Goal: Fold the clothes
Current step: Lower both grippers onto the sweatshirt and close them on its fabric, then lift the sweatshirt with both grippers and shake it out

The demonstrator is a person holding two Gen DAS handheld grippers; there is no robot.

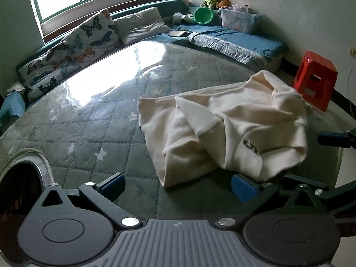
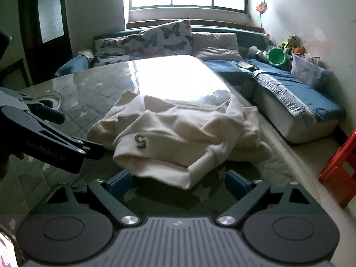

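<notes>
A cream sweatshirt lies crumpled on the glass-topped table; a dark "5" mark shows on its near fold. My left gripper is open at the garment's near-left side. The cloth's edge hangs just over its right pad, and nothing is clamped. My right gripper is also open, and the sweatshirt's near fold sits just ahead of the gap between its pads. In the right wrist view the left gripper is at the garment's left edge. One finger of the right gripper shows at the right in the left wrist view.
A sofa with butterfly pillows and blue cushions wraps the far and right sides of the table. A red stool stands on the floor to the right. A green bucket, a plastic box and soft toys sit in the corner.
</notes>
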